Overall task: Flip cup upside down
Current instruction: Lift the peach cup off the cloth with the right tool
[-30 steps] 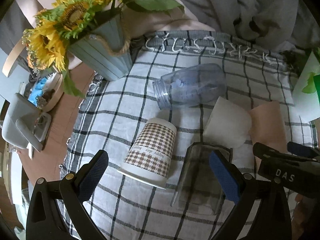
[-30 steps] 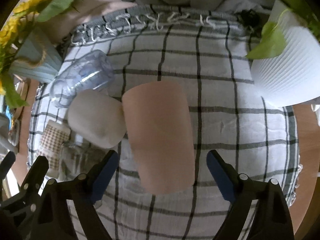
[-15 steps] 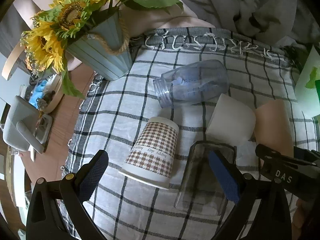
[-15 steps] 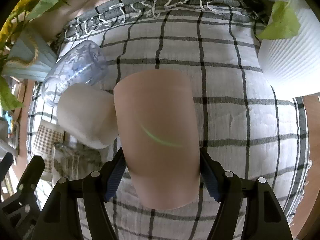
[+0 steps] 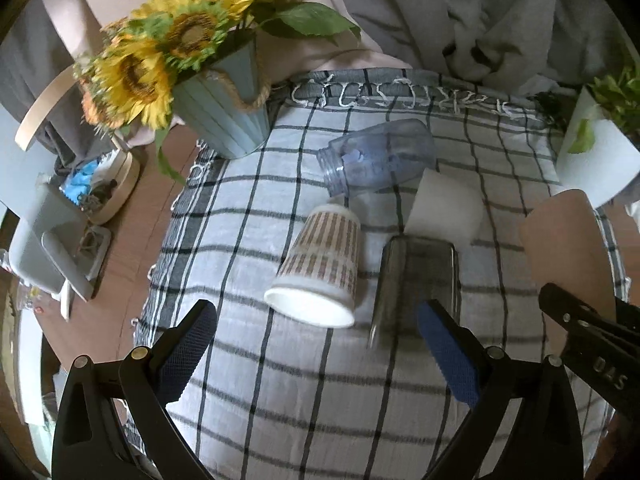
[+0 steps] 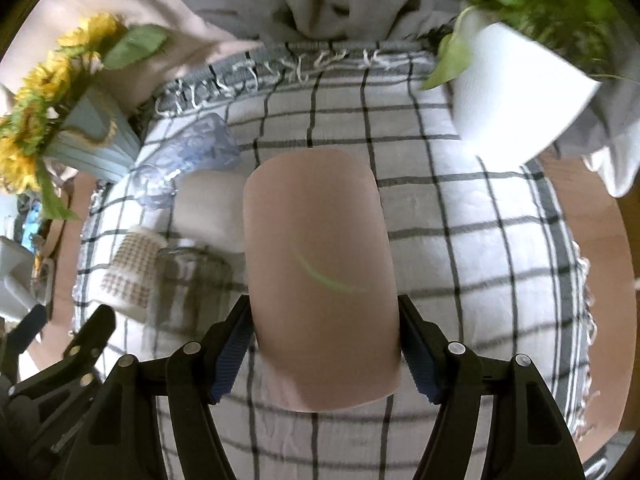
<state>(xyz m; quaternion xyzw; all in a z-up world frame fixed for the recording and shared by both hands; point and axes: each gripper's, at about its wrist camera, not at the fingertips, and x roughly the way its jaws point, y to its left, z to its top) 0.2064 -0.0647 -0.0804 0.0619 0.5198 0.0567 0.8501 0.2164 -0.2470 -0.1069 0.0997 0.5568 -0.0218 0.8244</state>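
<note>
— Since half a second back, the right gripper (image 6: 326,350) has kept its blue pads clamped on the smooth pink-beige tumbler cup (image 6: 320,276) and carried it up off the black-and-white checked cloth (image 6: 472,248); a second ago those jaws stood wide apart with the cup lying between them.

— So the grasp is done. Where is the cup now?

— Pinched at its lower body between both pads, its far end pointing away from the camera. From the left wrist view it shows at the right edge (image 5: 568,248), clear of the row of other vessels.

— And the left gripper (image 5: 316,352)?

— Spread wide, holding nothing, hovering over the cloth near the brown houndstooth paper cup (image 5: 320,268) and the smoky clear glass (image 5: 416,276). A white paper cup (image 5: 444,208) and a bluish clear plastic bottle (image 5: 376,160) lie beyond them.

— Which step is this?

— I'd judge the lift before the turn. Next the wrist should roll so the open mouth faces down, then lower the cup onto bare cloth to the right, away from the white ribbed plant pot (image 6: 516,104).

— Any risk?

— That smooth wall could slip during rotation, so the squeeze must hold until the rim sits flat.
</note>
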